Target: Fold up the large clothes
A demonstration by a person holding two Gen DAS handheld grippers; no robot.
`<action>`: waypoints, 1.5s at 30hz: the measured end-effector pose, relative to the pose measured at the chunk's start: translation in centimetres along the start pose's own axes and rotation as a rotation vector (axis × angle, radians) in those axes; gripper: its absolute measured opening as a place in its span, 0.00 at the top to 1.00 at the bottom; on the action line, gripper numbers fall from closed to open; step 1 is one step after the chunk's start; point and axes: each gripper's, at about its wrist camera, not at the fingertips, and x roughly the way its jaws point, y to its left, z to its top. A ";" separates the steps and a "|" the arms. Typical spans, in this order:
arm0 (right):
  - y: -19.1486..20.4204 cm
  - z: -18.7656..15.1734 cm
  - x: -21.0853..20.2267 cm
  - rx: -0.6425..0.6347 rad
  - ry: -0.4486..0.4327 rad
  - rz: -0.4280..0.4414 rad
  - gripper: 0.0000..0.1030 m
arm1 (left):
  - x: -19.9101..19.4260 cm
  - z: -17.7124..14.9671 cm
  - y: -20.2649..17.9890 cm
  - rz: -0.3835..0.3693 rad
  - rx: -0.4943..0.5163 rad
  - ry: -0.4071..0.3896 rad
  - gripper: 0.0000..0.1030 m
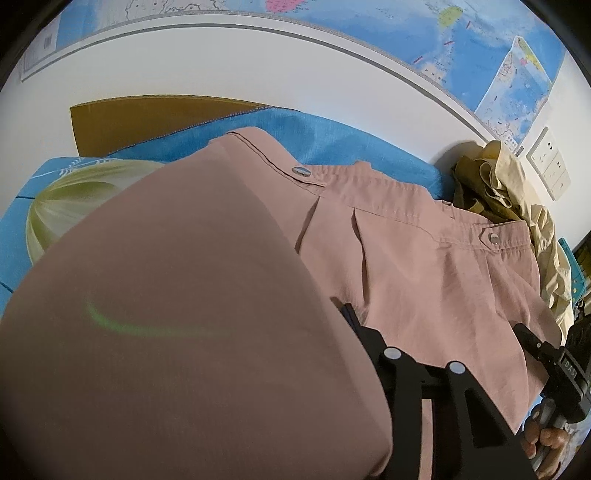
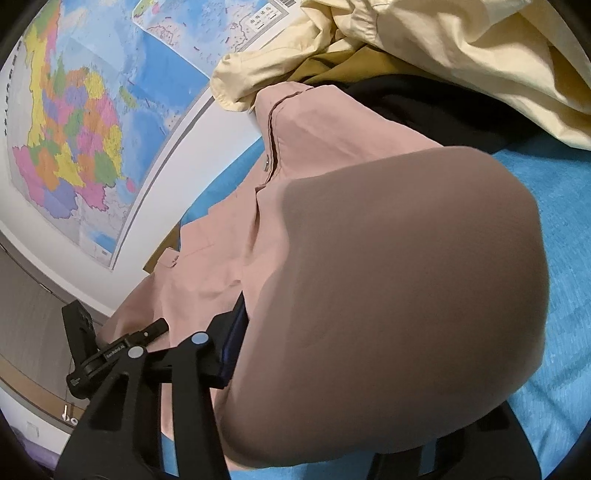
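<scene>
in the left wrist view, a big blurred fold of the pink trousers [image 1: 184,314] hung close over the lens and covered the left side of the left gripper [image 1: 354,325]. only one black finger with a blue pad showed, its tip going under the fold's edge; the other finger was hidden, so whether the gripper was clamped on the cloth could not be told. beyond it the trousers lay spread flat, waistband [image 1: 399,206] on the far side with two metal buttons [image 1: 301,171]. at the lower right the right gripper [image 1: 546,354] reached in, with a hand [image 1: 546,439] on its handle. the trousers lay on a blue sheet [image 1: 325,140] with a pale green print. at the far right a heap of yellow clothes [image 1: 517,192] sat against the white wall, a brown cardboard piece [image 1: 147,122] stood at the far left, and maps [image 1: 424,33] hung above.

in the right wrist view, another blurred fold of the trousers [image 2: 388,295] draped over the right gripper [image 2: 236,332] and hid its right finger; the left finger pressed against the fold's edge. its grip could not be told either. the left gripper [image 2: 110,350] lay at the lower left on the flat cloth. farther off, the yellow clothes [image 2: 443,48] lay over something dark, the sheet [image 2: 561,221] ran to the right, and a coloured map [image 2: 81,122] filled the wall.
</scene>
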 end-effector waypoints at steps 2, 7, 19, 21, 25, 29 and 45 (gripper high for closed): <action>0.1 0.0 0.1 -0.003 -0.004 0.000 0.49 | 0.0 0.0 0.1 0.001 0.000 0.002 0.57; -0.1 0.1 0.1 0.009 0.009 0.037 0.75 | 0.0 0.1 -0.1 0.010 0.012 -0.006 0.67; -0.3 0.5 0.8 0.032 0.049 0.082 0.65 | 0.7 0.4 0.1 -0.016 0.050 0.048 0.60; -0.3 0.6 0.9 0.036 0.056 0.091 0.73 | 0.5 0.4 0.0 -0.006 0.058 0.038 0.67; 0.8 1.0 0.3 0.011 0.051 0.136 0.84 | -0.3 0.5 0.0 -0.014 0.055 0.027 0.78; 3.4 1.4 -0.9 -0.046 0.036 0.174 0.86 | -1.9 1.0 -0.2 -0.028 0.069 -0.005 0.82; 13.7 4.5 -2.3 -0.261 0.004 0.315 0.86 | -10.3 5.5 2.7 -0.075 0.071 -0.173 0.84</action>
